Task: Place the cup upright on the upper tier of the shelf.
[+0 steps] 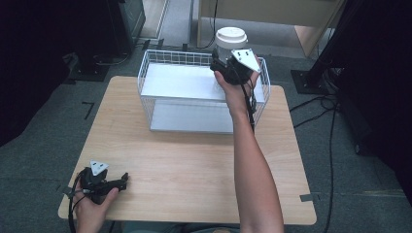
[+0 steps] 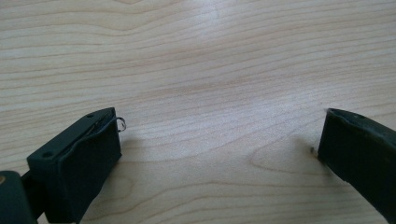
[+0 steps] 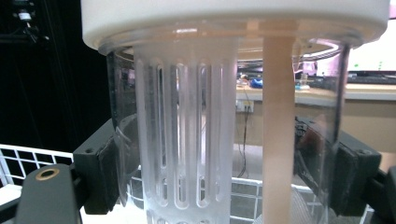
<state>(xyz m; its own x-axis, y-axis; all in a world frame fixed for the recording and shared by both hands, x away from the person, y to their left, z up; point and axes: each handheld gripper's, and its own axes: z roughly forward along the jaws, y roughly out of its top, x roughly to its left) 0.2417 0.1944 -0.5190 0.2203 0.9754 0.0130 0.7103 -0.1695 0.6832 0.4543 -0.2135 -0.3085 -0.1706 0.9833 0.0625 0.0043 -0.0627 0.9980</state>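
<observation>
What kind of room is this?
Probably a lab or recording studio: a wooden table on grey carpet, loose cables across the floor, and black equipment stands around it.

Black fingers (image 2: 79, 168) spread wide, wooden table (image 2: 210, 70)

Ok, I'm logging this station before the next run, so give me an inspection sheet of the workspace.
Surface: wooden table, bare in front.
Job's things: white wire basket at the far side; clear cup with white lid, held above the basket's far right corner.
Clutter: nothing seen.
Grippers: right gripper shut on the cup; left gripper open, low at the near left corner.
Cables: one trails from each gripper; more on the floor at right.
Surroundings: grey floor, dark stands.
</observation>
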